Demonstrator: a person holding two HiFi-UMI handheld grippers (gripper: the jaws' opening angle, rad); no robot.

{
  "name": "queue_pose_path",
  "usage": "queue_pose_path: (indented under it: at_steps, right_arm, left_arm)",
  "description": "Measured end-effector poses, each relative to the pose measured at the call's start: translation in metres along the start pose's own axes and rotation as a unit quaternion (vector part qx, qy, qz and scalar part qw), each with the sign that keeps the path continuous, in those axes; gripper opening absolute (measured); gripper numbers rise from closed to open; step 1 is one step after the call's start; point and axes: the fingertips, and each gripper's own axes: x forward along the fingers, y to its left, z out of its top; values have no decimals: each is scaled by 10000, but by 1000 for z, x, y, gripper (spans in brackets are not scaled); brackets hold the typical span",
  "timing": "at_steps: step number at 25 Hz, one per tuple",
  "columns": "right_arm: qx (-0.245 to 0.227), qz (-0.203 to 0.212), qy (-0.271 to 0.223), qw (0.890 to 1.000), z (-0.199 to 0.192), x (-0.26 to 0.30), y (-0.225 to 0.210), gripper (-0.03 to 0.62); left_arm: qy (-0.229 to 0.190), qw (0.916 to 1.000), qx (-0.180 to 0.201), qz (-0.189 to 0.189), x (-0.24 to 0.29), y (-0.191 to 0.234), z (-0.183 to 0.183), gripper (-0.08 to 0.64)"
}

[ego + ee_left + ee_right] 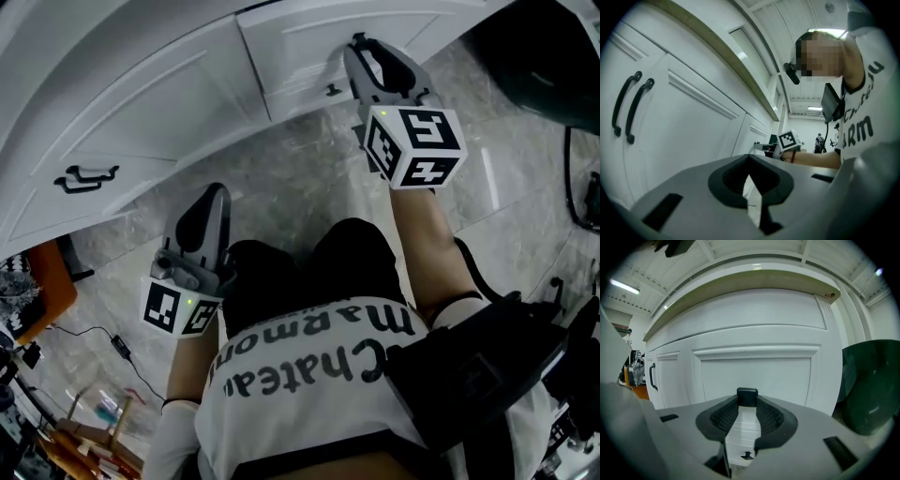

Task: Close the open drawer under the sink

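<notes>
The white drawer front (pixel 759 373) under the countertop fills the right gripper view. Its black handle (pixel 747 394) sits between the pads of my right gripper (pixel 747 405), which is shut on it. In the head view my right gripper (pixel 362 47) points level, with its tips against the drawer front (pixel 300 42). My left gripper (pixel 208 204) hangs lower left over the floor, away from the cabinet. Its tips (pixel 749 161) meet and hold nothing. The marker cube (pixel 787 139) of my right gripper shows in the left gripper view.
A small black knob (pixel 330 91) marks the panel below the drawer. Two black door handles (pixel 84 176) sit on the cabinet doors at left. A dark green bin (pixel 872 390) stands right of the cabinet. An orange chair (pixel 37 281) and cables (pixel 122 347) are at lower left.
</notes>
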Motion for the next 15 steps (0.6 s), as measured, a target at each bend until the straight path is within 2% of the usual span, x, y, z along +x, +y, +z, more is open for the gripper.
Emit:
queue_pose_path:
  at_steps: [4,8,15]
  right_arm:
    - [90,-125,546,9984,-4,-2,0,127]
    - [308,-113,962,9948,-6,0,2,129]
    - [417,-110,1564,9868,-2,0,-2,130]
  left_arm:
    - [232,9994,-102,-246,8,-18,32,8]
    - [245,9992,-270,-169,7,-27,76,8]
    - [289,9989,-352,-96,-10,-50,147,8]
